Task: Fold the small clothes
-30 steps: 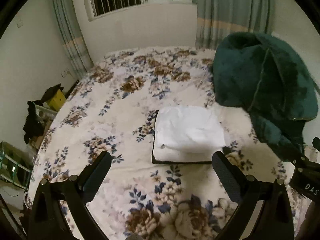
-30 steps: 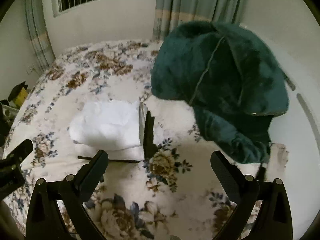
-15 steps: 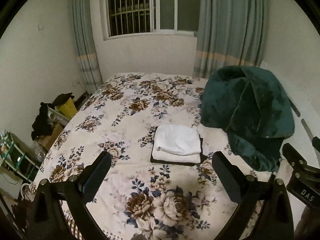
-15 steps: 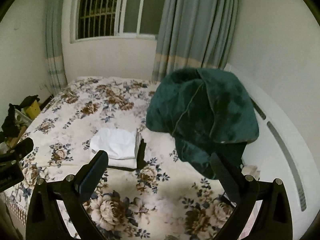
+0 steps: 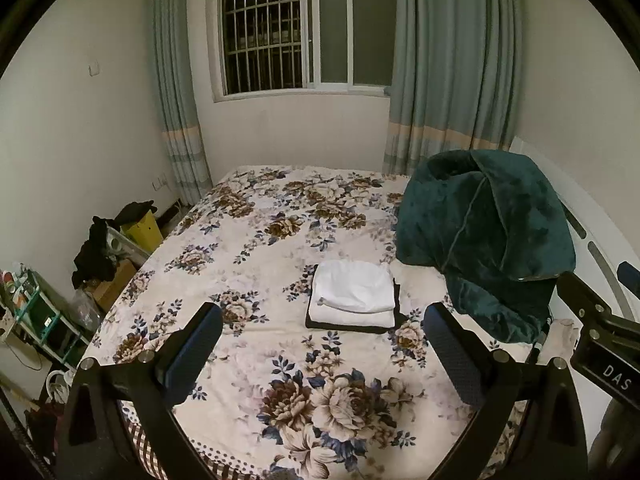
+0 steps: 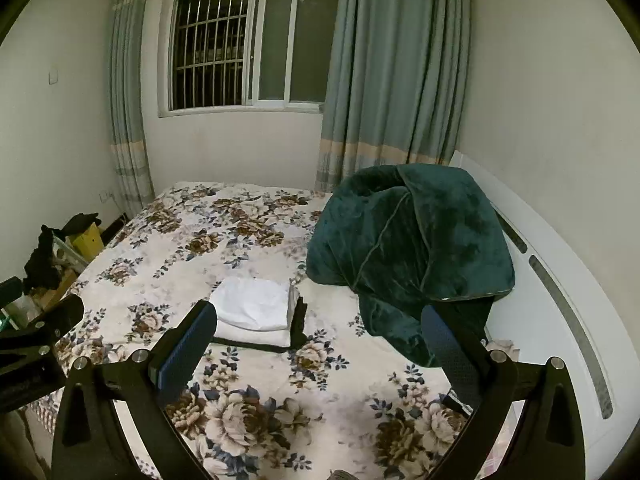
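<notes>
Holding both grippers, left [image 5: 322, 346] and right [image 6: 318, 346], spread and empty above the floral bedsheet [image 5: 256, 264]. Folded white garments [image 5: 354, 294] lie stacked mid-bed on a dark piece, probably folded too. Folding looks done; nothing unfolded visible.

Both wrist views face the window [image 5: 308, 28] from well back (sharing the bed [image 6: 248, 360]).

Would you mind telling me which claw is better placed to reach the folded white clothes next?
Left, marginally. The white clothes sit nearly centred between the open left claw; in the right wrist view they lie toward the open right claw's left finger.
</notes>
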`<state>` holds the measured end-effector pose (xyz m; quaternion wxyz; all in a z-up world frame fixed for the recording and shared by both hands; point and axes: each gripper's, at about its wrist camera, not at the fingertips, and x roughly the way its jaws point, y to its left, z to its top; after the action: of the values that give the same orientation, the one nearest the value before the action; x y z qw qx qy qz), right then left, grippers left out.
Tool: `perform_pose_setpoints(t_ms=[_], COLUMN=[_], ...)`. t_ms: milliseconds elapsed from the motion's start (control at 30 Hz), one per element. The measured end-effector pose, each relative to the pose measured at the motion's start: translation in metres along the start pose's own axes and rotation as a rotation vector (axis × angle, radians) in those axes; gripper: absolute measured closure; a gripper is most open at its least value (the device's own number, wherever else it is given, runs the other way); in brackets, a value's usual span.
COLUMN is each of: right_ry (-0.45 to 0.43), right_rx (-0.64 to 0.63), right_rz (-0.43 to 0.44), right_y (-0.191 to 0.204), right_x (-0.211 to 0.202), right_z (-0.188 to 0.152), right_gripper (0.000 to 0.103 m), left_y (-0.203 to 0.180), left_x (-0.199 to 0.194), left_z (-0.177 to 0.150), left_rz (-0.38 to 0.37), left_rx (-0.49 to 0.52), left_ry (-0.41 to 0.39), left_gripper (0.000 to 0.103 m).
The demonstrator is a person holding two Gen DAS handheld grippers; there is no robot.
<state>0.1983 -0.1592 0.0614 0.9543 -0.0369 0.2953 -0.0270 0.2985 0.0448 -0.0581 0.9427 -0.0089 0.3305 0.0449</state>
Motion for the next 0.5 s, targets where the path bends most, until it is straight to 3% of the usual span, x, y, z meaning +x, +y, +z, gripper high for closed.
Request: perform_pose_setpoints(t_ms=[500], right_ry=[-0.007], right_rx=[0.01], right_rz=[0.019], right_y=[-0.007], right_x=[-0.001], right_z=[0.002], right_gripper=[0.0], left_y=[0.006], left_x=[-0.018], left_z=[-0.001], left_rz=[0.025], left_rx=[-0.022], left_ry=[-0.042], left_gripper=[0.0])
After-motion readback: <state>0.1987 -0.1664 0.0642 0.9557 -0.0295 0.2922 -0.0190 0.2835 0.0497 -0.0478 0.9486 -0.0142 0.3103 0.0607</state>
